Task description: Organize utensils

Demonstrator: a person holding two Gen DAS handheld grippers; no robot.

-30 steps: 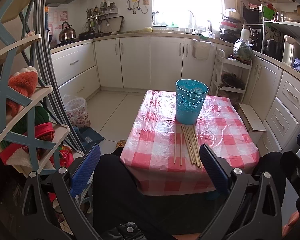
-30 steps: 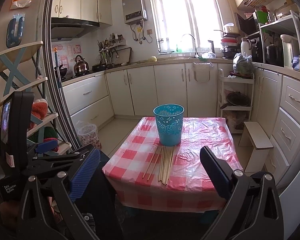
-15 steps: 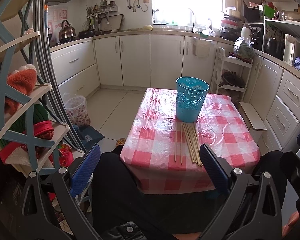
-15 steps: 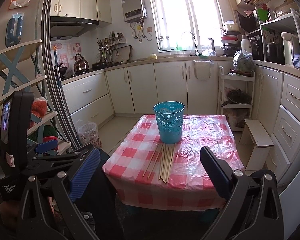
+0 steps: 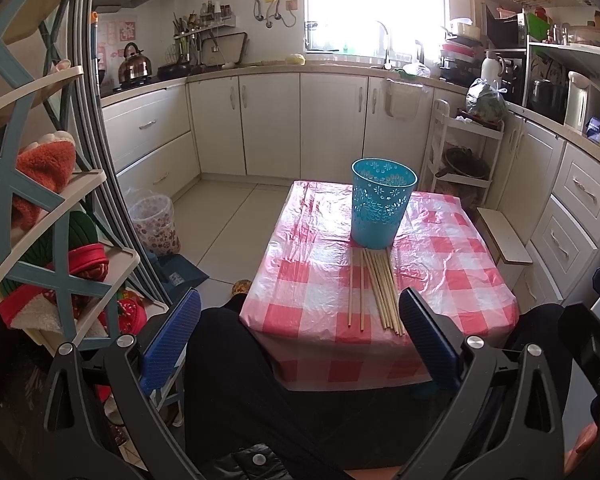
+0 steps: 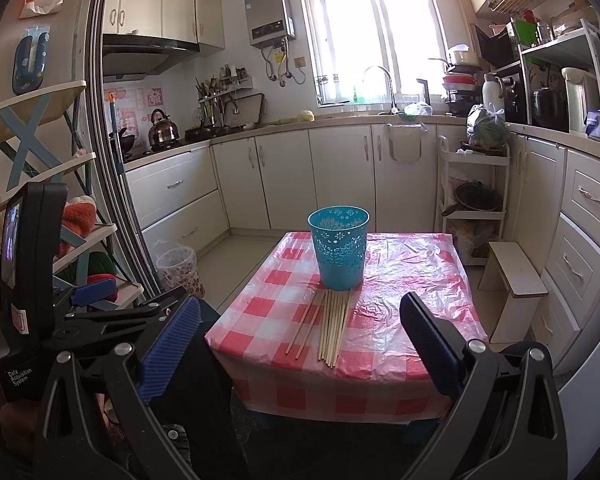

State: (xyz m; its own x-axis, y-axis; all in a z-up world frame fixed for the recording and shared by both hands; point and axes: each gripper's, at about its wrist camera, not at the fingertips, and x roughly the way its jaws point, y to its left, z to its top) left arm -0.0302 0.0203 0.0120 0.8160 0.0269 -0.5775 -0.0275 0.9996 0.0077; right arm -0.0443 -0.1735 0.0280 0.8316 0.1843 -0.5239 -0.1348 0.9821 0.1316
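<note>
Several wooden chopsticks (image 5: 378,288) (image 6: 330,326) lie side by side on a small table with a red-and-white checked cloth (image 5: 312,280) (image 6: 400,308), their far ends at the foot of a blue perforated cup (image 5: 382,202) (image 6: 339,246) that stands upright. My left gripper (image 5: 300,332) is open, held low before the table's near edge, above a dark-clothed leg. My right gripper (image 6: 300,334) is open too, short of the table, with nothing between its fingers. The left gripper's body (image 6: 32,280) shows at the left of the right wrist view.
A blue-and-cream shelf rack (image 5: 40,200) with cloths stands close on the left. A small waste bin (image 5: 154,226) sits on the floor left of the table. A wooden stool (image 5: 504,236) and white drawers (image 5: 572,216) flank the right; cabinets line the back wall.
Both grippers stay open and nearly still; the left wrist view has tilted slightly so the table sits a touch higher in it.
</note>
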